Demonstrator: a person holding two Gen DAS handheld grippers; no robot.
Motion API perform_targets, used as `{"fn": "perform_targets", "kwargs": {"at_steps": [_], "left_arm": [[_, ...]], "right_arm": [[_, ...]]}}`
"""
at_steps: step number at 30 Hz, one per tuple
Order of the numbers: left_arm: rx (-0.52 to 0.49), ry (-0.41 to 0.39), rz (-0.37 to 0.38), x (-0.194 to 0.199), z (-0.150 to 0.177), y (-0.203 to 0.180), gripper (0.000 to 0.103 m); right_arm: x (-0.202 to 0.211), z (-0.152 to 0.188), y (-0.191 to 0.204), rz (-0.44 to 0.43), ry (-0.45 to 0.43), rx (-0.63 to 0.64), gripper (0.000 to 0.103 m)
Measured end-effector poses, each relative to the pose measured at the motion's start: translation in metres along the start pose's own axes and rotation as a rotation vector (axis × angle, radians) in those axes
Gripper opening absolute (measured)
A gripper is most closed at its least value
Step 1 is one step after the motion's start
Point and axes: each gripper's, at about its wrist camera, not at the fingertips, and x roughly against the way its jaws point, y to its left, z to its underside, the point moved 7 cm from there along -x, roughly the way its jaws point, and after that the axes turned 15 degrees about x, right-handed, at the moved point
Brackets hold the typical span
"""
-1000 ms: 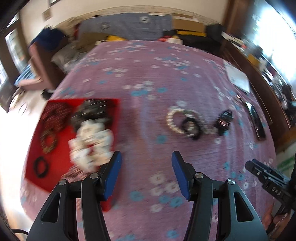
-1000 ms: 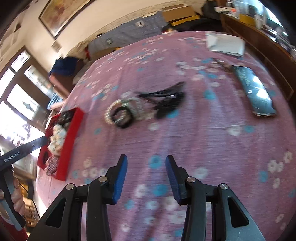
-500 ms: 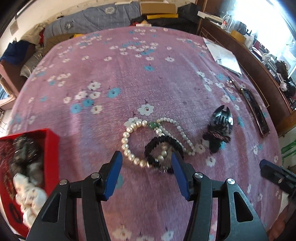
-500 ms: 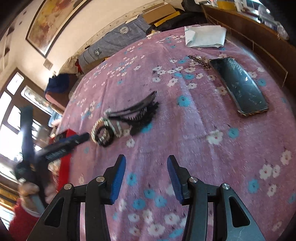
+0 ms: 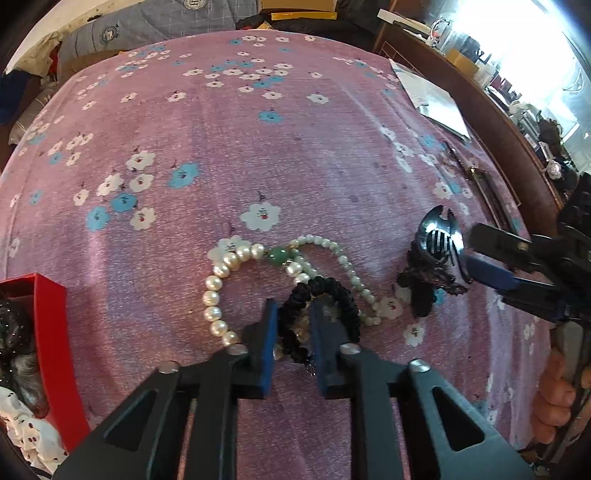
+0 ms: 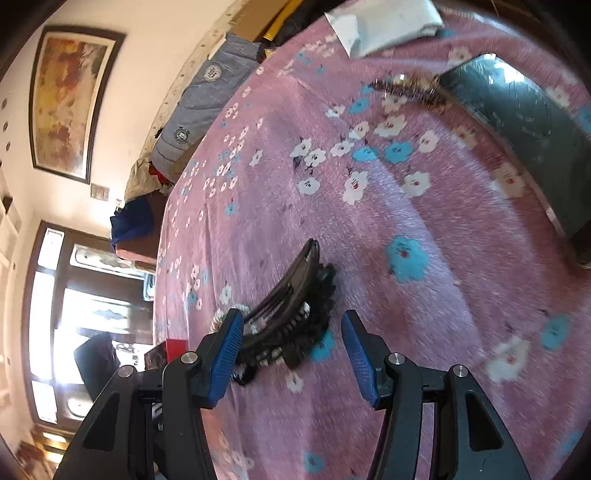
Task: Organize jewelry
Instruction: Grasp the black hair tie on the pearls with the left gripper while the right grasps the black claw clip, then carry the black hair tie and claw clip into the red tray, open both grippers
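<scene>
On the pink flowered cloth, my left gripper (image 5: pixel 292 306) is shut on a black bead bracelet (image 5: pixel 332 288). The bracelet lies on top of a white pearl necklace (image 5: pixel 212 295) with a green bead. To the right lies a black hair clip (image 5: pixel 436 240), with my right gripper (image 5: pixel 472 252) at its edge. In the right wrist view my right gripper (image 6: pixel 291 343) straddles the hair clip (image 6: pixel 291 291). Its jaws are opening and its blue pads stand clear of the clip. A red tray (image 5: pixel 48 317) holding jewelry sits at the left.
A dark phone (image 6: pixel 524 122), a small metal chain (image 6: pixel 406 88) and a white paper (image 6: pixel 380 22) lie toward the far right of the cloth. A wooden rail (image 5: pixel 491 122) runs along that side. Folded clothes are piled at the far end.
My left gripper moved from beside the red tray to the jewelry pile, came down and closed on the black bracelet. My right gripper rolled, came up to the hair clip and spread wider.
</scene>
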Motion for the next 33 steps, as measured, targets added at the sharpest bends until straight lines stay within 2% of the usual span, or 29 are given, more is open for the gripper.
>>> {"fn": "perform_targets", "kwargs": {"at_steps": [1,3,5,8,11,24,28,33], "left_arm": [[0.004,0.002,0.001,0.0,0.0,-0.001,0.008],[0.012,-0.001,0.007,0.002,0.001,-0.002,0.008],[0.025,-0.004,0.02,0.007,0.002,-0.002,0.007],[0.041,-0.017,0.035,0.017,0.002,-0.003,0.007],[0.044,-0.035,0.048,0.032,0.003,-0.005,0.007],[0.087,-0.113,0.106,0.105,0.025,-0.002,0.007],[0.119,-0.149,0.104,0.129,0.034,0.013,0.008],[0.2,-0.198,0.082,0.16,0.049,0.053,0.008]], "right_arm": [[-0.003,-0.001,0.0,-0.005,0.004,-0.001,0.059],[-0.009,-0.001,0.003,-0.013,0.013,0.004,0.044],[-0.012,0.001,0.005,-0.016,0.024,0.014,0.02],[-0.011,0.004,0.009,-0.026,0.02,0.021,0.01],[-0.004,0.007,0.015,-0.033,0.01,0.033,0.005],[0.039,0.023,0.048,-0.04,-0.028,0.154,0.005],[0.047,0.03,0.061,-0.039,-0.031,0.19,0.005],[0.048,0.041,0.09,-0.05,-0.024,0.251,0.005]]}}
